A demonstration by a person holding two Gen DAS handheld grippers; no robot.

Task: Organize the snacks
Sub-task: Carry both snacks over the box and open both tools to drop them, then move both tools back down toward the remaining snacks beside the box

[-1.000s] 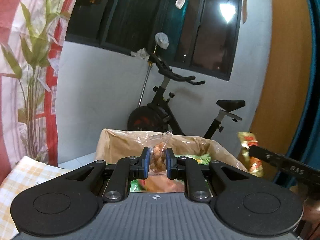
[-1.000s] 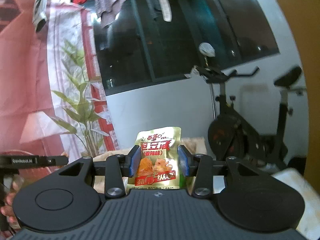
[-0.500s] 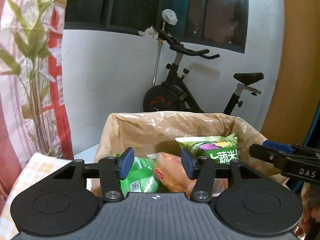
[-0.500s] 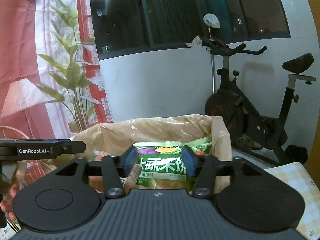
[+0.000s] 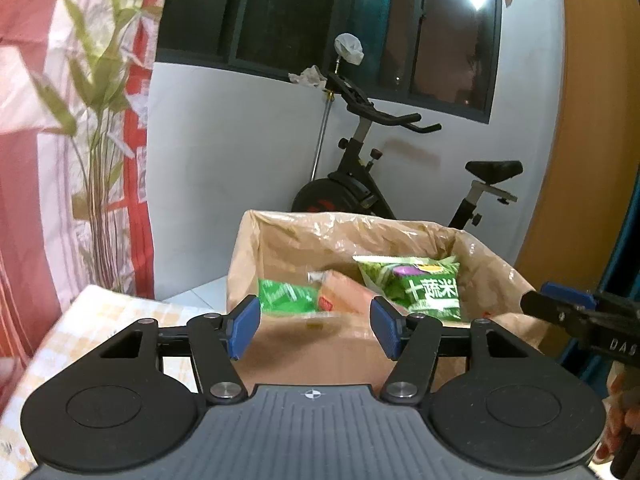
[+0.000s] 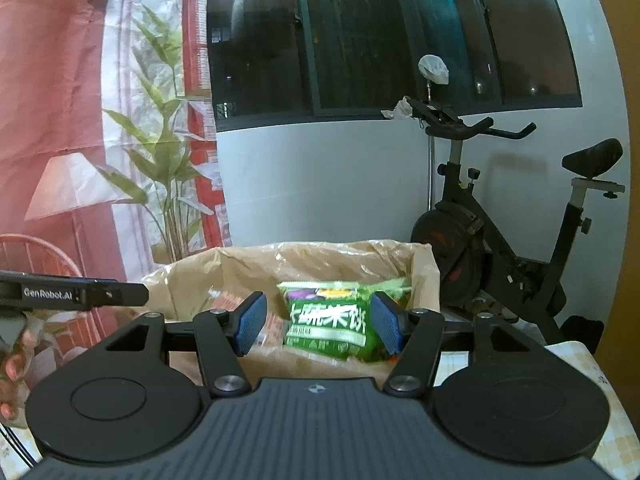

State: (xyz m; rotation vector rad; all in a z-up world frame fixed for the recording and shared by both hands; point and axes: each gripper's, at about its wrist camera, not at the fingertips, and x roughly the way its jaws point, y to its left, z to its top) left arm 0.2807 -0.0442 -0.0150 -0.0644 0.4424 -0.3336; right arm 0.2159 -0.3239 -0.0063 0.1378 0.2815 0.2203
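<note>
While a white wall (image 5: 240, 168) and a dark window (image 6: 360, 40) fill the background, an exercise bike (image 5: 360, 184) is seen standing against the wall, with a patterned curtain (image 5: 60, 120) hung to one side. Nearer, a cardboard box (image 5: 320, 344) lined with a brown bag is set on a tabletop (image 5: 100, 320) covered by a checked cloth. Inside the box, a green snack packet (image 5: 424, 288) is propped toward one side, a second green packet (image 5: 284, 296) is laid at the other, and an orange packet (image 5: 340, 292) is lodged between them. The left claw (image 5: 312, 328) is held in front of the box, its jaws opening with nothing gripped. The right claw (image 6: 316, 322) is likewise released, nothing pressed by its blue pads (image 6: 250, 322), the green snack packet (image 6: 332, 320) being seen beyond them in the box.
</note>
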